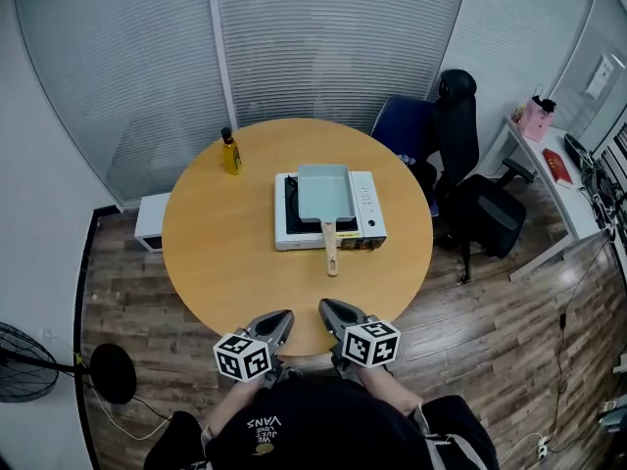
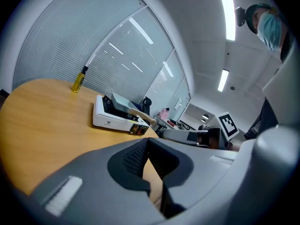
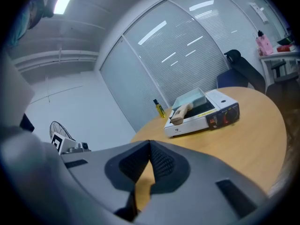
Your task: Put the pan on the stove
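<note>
A pale green rectangular pan rests on the white portable stove in the middle of the round wooden table; its wooden handle sticks out toward me over the stove's front. The pan and stove also show in the right gripper view, and the stove in the left gripper view. My left gripper and right gripper hover side by side at the table's near edge, well short of the stove. Both are shut with nothing between their jaws.
A yellow bottle stands on the table's far left. A dark office chair sits to the table's right, a white box on the floor at the left, and a fan at the lower left.
</note>
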The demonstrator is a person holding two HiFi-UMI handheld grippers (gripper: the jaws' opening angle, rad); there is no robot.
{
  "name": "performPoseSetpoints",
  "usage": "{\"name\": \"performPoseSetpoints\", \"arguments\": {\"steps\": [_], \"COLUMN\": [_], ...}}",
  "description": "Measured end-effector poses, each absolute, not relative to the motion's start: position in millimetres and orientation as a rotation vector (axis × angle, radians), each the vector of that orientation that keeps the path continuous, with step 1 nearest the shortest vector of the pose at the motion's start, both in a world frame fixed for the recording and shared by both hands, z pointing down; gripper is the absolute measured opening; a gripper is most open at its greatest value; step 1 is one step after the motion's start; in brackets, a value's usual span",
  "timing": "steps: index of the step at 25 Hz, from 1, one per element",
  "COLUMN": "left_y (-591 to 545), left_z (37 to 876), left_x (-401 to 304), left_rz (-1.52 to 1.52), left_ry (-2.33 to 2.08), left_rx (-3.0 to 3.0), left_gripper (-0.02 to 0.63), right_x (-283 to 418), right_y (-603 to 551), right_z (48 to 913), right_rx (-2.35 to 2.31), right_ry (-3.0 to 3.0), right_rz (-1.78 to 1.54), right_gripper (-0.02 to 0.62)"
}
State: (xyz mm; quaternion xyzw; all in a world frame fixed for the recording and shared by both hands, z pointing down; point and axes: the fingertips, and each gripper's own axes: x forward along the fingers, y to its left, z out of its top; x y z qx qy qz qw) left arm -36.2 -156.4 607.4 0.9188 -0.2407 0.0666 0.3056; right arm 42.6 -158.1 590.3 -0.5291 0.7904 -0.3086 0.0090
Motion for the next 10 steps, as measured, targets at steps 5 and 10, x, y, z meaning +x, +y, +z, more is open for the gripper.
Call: {"name": "performPoseSetpoints", "arguments": {"steps": [5,10], "left_y": [-158.7,-159.5], "left_z": [609.5,613.2], "left_x": [-35.9,-35.0], "left_rz": [0.187,0.196], "left_ry": [-0.647,-0.651], "left_rx": [2.427,2.416], "left_gripper": [0.011,0.011], "right_x": [43.4,43.6], "right_y": [-161.9,-162.8], "right_z": [591.1,592.3], "right_rx": [-1.65,-1.644], "right_ry": [2.481,2.492], "right_rz": [-0.969,-0.978], "right_gripper": [0.014,0.014]}}
